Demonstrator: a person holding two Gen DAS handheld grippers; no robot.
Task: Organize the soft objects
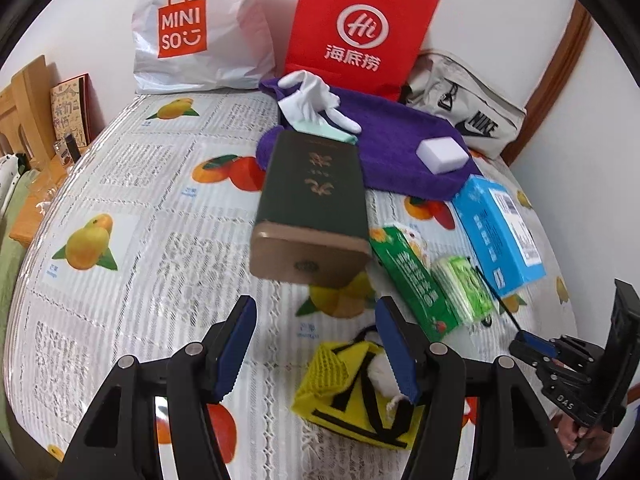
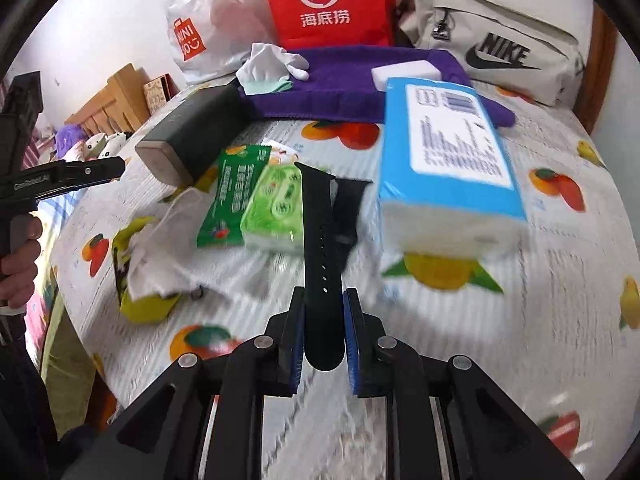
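Two grippers: right gripper [image 2: 323,344] jaws pinch a black strap [image 2: 322,264], left gripper [image 1: 316,344] jaws gape empty.

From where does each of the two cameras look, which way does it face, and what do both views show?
Left wrist: sits on the left gripper, facing down the bed at a dark box; the right gripper shows at right.
Right wrist: sits on the right gripper, clamped on a black strap; a hand shows at left.
Shared: red bag, purple towel.
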